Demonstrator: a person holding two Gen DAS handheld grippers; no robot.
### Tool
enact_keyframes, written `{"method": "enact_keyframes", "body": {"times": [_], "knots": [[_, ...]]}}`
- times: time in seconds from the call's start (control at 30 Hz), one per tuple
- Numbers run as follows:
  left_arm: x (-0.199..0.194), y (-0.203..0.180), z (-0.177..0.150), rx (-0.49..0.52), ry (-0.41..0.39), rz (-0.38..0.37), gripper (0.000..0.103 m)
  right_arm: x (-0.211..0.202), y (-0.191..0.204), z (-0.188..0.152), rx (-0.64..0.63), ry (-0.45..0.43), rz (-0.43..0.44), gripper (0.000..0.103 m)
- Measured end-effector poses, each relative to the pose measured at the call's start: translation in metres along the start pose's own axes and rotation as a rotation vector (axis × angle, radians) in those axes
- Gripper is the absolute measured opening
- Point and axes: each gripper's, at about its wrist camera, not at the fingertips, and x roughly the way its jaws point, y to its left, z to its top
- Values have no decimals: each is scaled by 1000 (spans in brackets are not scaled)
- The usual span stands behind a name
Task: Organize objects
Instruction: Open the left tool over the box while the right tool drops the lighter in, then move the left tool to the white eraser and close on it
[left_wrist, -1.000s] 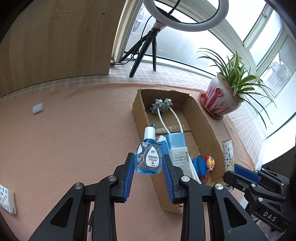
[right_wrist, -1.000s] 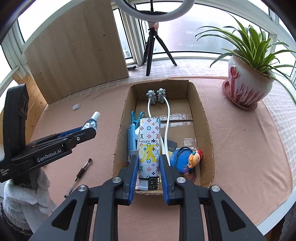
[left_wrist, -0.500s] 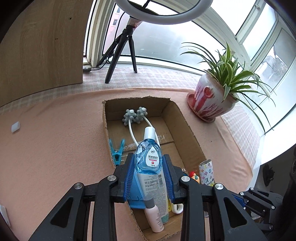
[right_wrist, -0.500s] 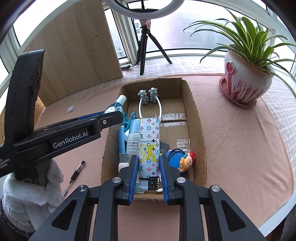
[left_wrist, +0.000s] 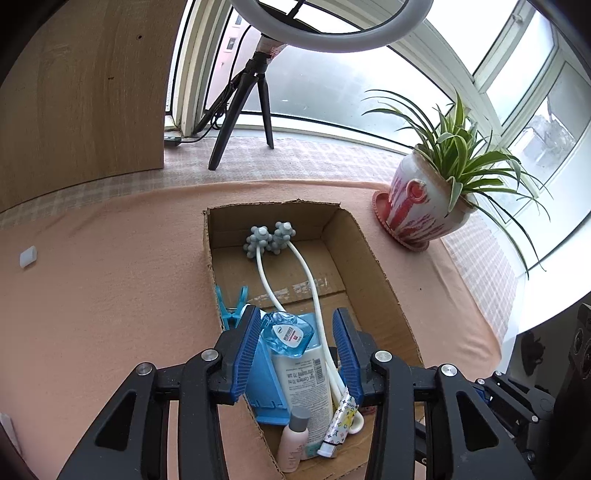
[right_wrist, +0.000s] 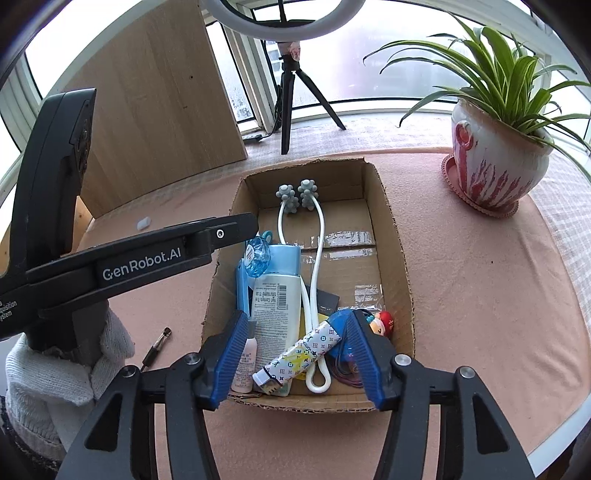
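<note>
Cardboard box (right_wrist: 397, 236) below both my grippers holds most items. Left gripper (left_wrist: 299, 354) and right gripper (right_wrist: 293, 356) just spread, eye-drop bottle (left_wrist: 287, 334) and patterned tube (right_wrist: 301, 354) dropped in. Pen (right_wrist: 156, 345) still outside on the table (right_wrist: 480, 295).

An open cardboard box (right_wrist: 399, 258) on a pink-covered table is seen holding the sorted items: a small clear-blue drop bottle (left_wrist: 287, 334) lies atop a white lotion tube (right_wrist: 275, 306) at the left, while a monogram-patterned tube (right_wrist: 303, 352) rests tilted across the near end, beside a white massager with grey knobbed heads (right_wrist: 297, 194)
</note>
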Motion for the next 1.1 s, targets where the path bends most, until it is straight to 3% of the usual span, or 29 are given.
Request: {"method": "enact_keyframes", "body": {"times": [0.23, 0.43, 0.6, 0.8, 0.9, 1.1], "knots": [[-30, 32, -8, -34, -32, 30, 44, 1, 0, 0, 31, 10, 50, 52], [-70, 85, -30, -102, -52, 116, 44, -3, 10, -2, 30, 15, 129, 52], [-101, 129, -53, -159, -49, 200, 44, -1, 34, -7, -4, 39, 190, 52], [-122, 179, -72, -212, -27, 243, 44, 7, 73, -21, -40, 82, 225, 52], [-122, 202, -67, -213, -4, 244, 44, 6, 91, -30, -48, 79, 190, 52], [-96, 250, -24, -233, 27, 232, 50, 5, 112, -44, -3, 91, 155, 52]]}}
